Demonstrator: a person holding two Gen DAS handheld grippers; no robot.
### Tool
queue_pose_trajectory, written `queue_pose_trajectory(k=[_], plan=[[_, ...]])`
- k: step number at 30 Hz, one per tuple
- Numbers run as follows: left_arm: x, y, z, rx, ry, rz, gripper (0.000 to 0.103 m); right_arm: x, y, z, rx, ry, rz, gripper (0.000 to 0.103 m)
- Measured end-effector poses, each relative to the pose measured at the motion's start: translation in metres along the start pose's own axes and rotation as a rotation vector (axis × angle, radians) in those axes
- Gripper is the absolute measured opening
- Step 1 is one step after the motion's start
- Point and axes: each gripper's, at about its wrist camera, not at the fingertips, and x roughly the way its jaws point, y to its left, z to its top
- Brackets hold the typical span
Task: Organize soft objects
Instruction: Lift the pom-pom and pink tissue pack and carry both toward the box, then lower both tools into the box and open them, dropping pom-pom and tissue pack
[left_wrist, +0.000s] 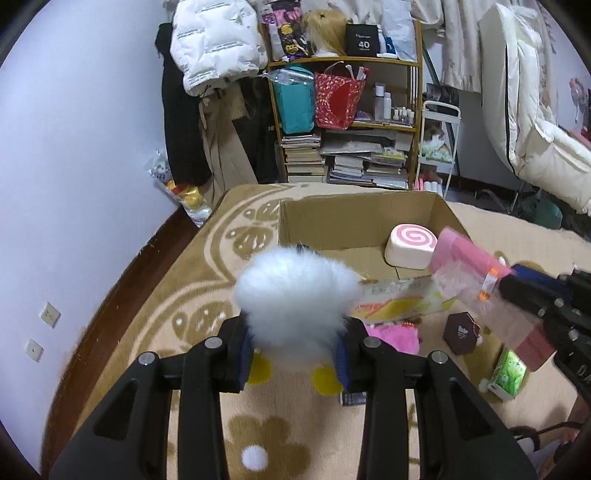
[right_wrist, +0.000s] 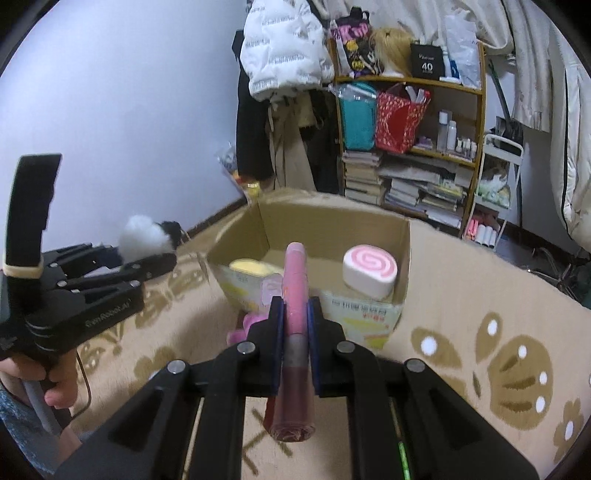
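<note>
My left gripper (left_wrist: 295, 347) is shut on a fluffy white plush toy (left_wrist: 297, 291) with yellow feet, held above the rug in front of the open cardboard box (left_wrist: 354, 218). It also shows at the left of the right wrist view (right_wrist: 147, 254). My right gripper (right_wrist: 295, 314) is shut on a flat pink packaged soft item (right_wrist: 294, 295), held edge-on just before the box (right_wrist: 332, 225). In the left wrist view that pink package (left_wrist: 469, 258) hangs at the box's right corner. A pink-swirl roll cushion (right_wrist: 370, 271) and a yellow soft item (right_wrist: 249, 267) lie inside the box.
On the beige patterned rug (left_wrist: 207, 295) lie a pink fuzzy item (left_wrist: 397, 338), a dark hexagonal case (left_wrist: 461, 332) and a green tissue pack (left_wrist: 508, 373). A cluttered bookshelf (left_wrist: 343, 122), hanging coats and a white cart stand behind the box.
</note>
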Motion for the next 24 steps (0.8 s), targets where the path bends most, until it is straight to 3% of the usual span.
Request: queue_pose_trajectory(k=[8, 24], plan=[[0.015, -0.001, 0.026, 0.024, -0.023, -0.013, 0.034, 0.002, -0.006, 0.024, 0.022, -0.095, 0.011, 0.013], [0.055, -0.014, 0.060, 0.067, -0.058, -0.002, 0.034, 0.042, -0.033, 0.051, 0.084, -0.146, 0.004, 0.013]])
